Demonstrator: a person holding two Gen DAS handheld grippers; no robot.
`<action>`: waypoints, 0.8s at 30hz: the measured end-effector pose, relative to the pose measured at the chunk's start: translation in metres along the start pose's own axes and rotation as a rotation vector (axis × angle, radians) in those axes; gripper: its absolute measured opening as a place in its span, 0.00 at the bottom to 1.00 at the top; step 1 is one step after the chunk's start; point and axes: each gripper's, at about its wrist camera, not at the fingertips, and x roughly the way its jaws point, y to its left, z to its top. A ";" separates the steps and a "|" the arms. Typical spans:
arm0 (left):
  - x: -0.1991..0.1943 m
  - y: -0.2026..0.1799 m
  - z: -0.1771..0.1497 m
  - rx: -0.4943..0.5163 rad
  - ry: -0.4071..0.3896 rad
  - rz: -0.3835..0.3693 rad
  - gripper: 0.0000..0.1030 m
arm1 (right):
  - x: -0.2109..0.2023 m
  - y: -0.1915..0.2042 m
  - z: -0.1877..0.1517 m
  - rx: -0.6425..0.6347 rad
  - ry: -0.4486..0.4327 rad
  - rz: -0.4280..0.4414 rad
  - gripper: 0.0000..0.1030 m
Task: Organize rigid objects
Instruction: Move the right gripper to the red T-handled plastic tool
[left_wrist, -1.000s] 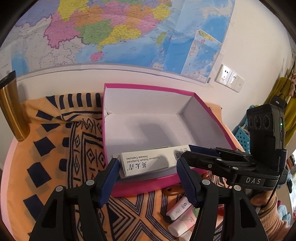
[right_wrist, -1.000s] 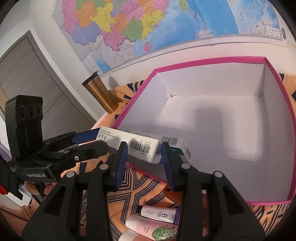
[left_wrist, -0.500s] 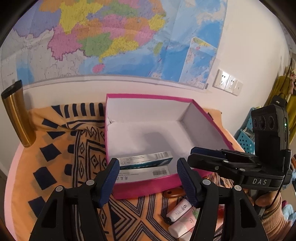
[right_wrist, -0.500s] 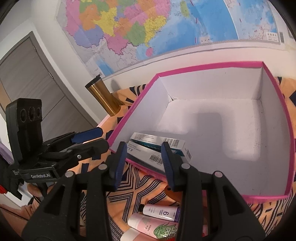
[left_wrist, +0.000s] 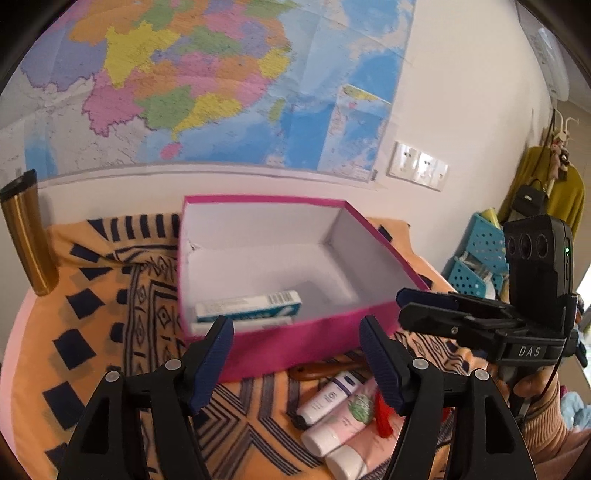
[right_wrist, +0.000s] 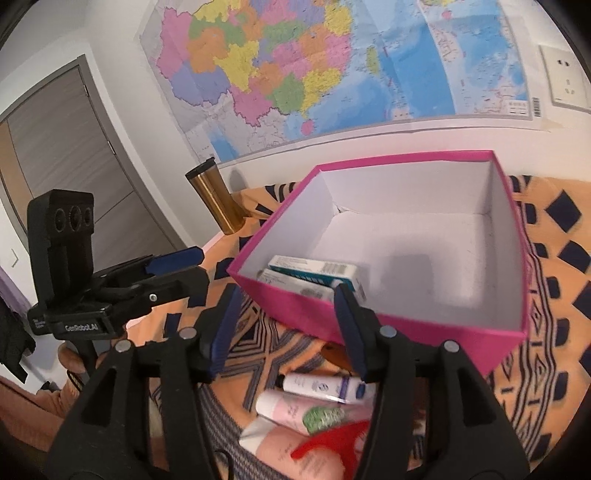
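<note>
A pink box (left_wrist: 295, 341) (right_wrist: 388, 323) with a white inside stands open on the patterned cloth. Two white-and-teal medicine cartons (left_wrist: 247, 304) (right_wrist: 314, 271) lie stacked in its near left corner. My left gripper (left_wrist: 297, 360) is open and empty, just in front of the box's near wall. My right gripper (right_wrist: 284, 326) is open and empty, above the box's near corner. Several cosmetic tubes (left_wrist: 332, 424) (right_wrist: 314, 406), a red object (left_wrist: 382, 417) (right_wrist: 332, 445) and a brown wooden item (left_wrist: 325, 369) lie on the cloth in front of the box.
A gold tumbler (left_wrist: 27, 236) (right_wrist: 216, 199) stands at the back left by the wall. A map covers the wall behind. Blue baskets (left_wrist: 476, 258) and a yellow coat are to the right, off the table. A grey door (right_wrist: 55, 166) is at left.
Both grippers held the cartons over the box's near wall, let them drop inside, and have pulled back and up. The right gripper's jaws have opened wider.
</note>
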 end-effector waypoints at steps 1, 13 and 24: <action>0.002 -0.002 -0.002 0.003 0.006 -0.005 0.70 | -0.003 -0.002 -0.003 0.004 0.001 -0.004 0.53; 0.026 -0.027 -0.038 0.021 0.120 -0.100 0.70 | -0.017 -0.021 -0.053 0.027 0.104 -0.097 0.53; 0.043 -0.044 -0.065 0.030 0.209 -0.148 0.70 | -0.012 -0.027 -0.092 0.013 0.215 -0.148 0.53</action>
